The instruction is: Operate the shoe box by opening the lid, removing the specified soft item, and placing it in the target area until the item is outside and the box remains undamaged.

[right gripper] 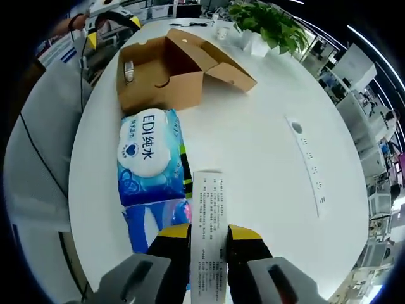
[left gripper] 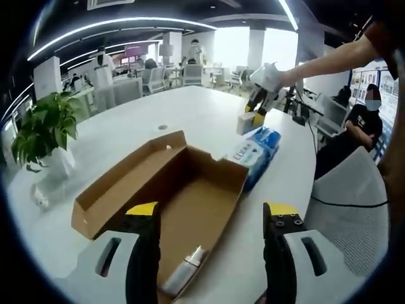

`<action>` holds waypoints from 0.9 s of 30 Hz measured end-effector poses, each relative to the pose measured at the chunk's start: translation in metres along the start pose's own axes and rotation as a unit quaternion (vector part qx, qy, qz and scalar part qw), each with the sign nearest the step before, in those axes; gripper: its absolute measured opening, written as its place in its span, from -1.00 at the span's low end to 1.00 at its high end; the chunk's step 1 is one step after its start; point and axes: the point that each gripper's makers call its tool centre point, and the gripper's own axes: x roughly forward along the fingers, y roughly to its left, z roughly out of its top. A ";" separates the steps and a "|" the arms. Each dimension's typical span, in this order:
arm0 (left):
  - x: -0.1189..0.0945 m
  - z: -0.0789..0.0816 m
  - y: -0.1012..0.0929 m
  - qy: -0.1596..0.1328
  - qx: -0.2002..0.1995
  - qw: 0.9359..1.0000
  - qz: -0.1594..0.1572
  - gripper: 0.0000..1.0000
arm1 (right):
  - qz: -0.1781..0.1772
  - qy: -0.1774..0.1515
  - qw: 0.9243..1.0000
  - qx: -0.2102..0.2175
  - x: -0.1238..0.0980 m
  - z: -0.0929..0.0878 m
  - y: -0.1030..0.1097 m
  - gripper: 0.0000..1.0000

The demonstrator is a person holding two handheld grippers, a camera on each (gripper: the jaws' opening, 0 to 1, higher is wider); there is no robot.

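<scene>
The shoe box [left gripper: 171, 190] lies open on the white worktop [right gripper: 266, 145], and the blue wipes pack [right gripper: 150, 158] already rests outside it near the worktop's edge. The right gripper [right gripper: 207, 244] pinches a small printed carton [right gripper: 209, 228], probably placing it; the left gripper [left gripper: 209, 218] hangs spread and empty over the box, where a small tube [left gripper: 186, 269] remains.

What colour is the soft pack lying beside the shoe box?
Blue with a white label; the pack shows best in the right gripper view.

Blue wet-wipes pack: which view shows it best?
The right gripper view: the wet-wipes pack lies close, label readable, beside the cardboard shoe box. The left gripper view shows the pack small and foreshortened beyond the box.
</scene>
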 end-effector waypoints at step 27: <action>0.006 -0.010 -0.005 0.024 -0.011 1.000 0.016 0.32 | 0.050 0.021 0.997 -0.058 0.038 -0.020 0.002 -0.66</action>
